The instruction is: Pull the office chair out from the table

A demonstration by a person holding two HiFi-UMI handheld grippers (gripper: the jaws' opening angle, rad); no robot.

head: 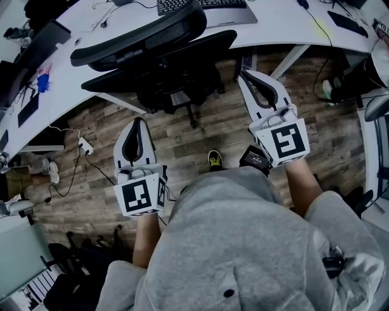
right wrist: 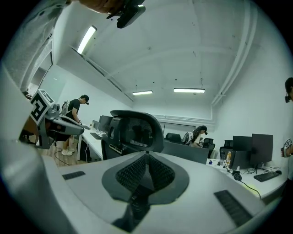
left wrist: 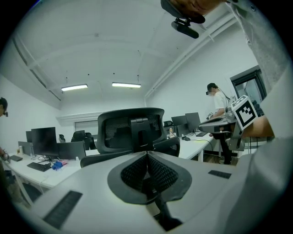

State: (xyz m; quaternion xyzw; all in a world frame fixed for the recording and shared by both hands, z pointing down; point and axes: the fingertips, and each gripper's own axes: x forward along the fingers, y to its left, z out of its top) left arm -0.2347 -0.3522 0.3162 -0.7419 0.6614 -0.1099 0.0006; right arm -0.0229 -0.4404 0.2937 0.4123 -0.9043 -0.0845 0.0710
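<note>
A black mesh office chair [head: 152,42] stands tucked against the white curved table [head: 279,27] at the top of the head view, its backrest towards me. My left gripper [head: 139,121] hangs over the wooden floor, short of the chair's lower left side. Further forward, my right gripper [head: 245,73] has its tip just right of the seat, apart from it. Both are shut with nothing between the jaws. In the left gripper view the chair's backrest [left wrist: 132,130] rises straight beyond the closed tips [left wrist: 147,153]. The right gripper view shows the backrest [right wrist: 135,130] beyond the closed tips [right wrist: 146,154].
A keyboard [head: 200,5] and cables lie on the table. A power strip [head: 85,146] with cords lies on the floor at left. Another chair [head: 377,109] stands at the right edge. My shoe [head: 214,159] is between the grippers. A person [left wrist: 219,104] stands at a desk beyond.
</note>
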